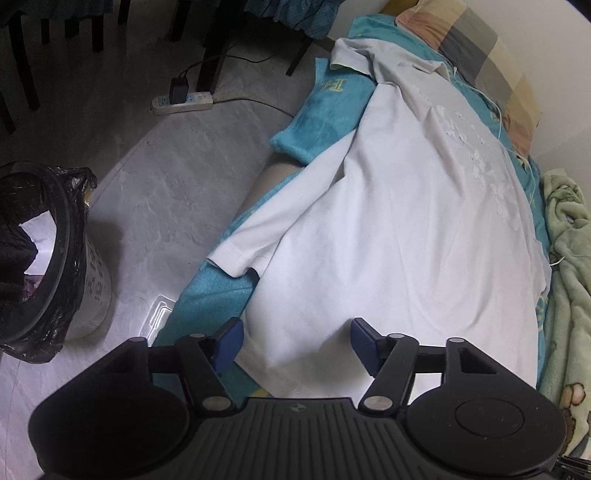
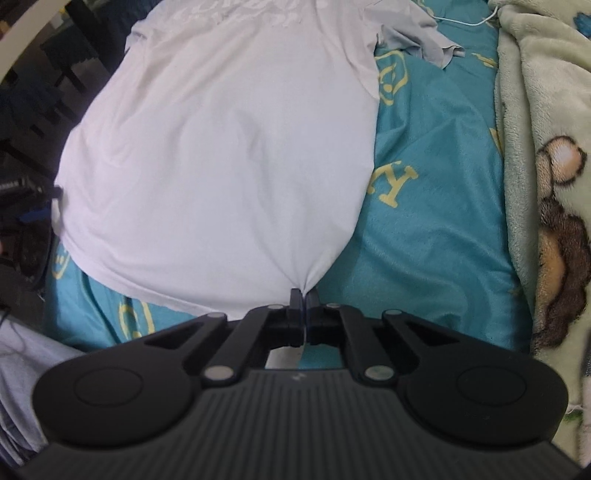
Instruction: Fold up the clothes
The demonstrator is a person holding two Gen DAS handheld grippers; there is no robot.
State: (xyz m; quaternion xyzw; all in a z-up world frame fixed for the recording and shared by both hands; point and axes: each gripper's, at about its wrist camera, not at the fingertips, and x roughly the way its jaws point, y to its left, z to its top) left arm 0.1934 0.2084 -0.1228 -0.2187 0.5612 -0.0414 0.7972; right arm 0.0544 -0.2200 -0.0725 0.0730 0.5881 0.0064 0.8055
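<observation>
A white T-shirt (image 1: 399,221) lies spread lengthwise on a teal bedspread (image 1: 325,110), its left sleeve (image 1: 255,240) reaching toward the bed's edge. My left gripper (image 1: 297,338) is open, its blue pads just above the shirt's bottom hem, holding nothing. In the right wrist view the same shirt (image 2: 229,147) fills the middle, and my right gripper (image 2: 304,295) is shut on its bottom right hem corner, the cloth bunching into the jaws. The other sleeve (image 2: 417,33) lies crumpled at the top right.
A bin with a black bag (image 1: 40,258) stands on the grey floor (image 1: 166,184) left of the bed. A power strip (image 1: 183,101) and chair legs lie farther back. A checked pillow (image 1: 480,55) is at the head. A green bear blanket (image 2: 543,184) lies along the right.
</observation>
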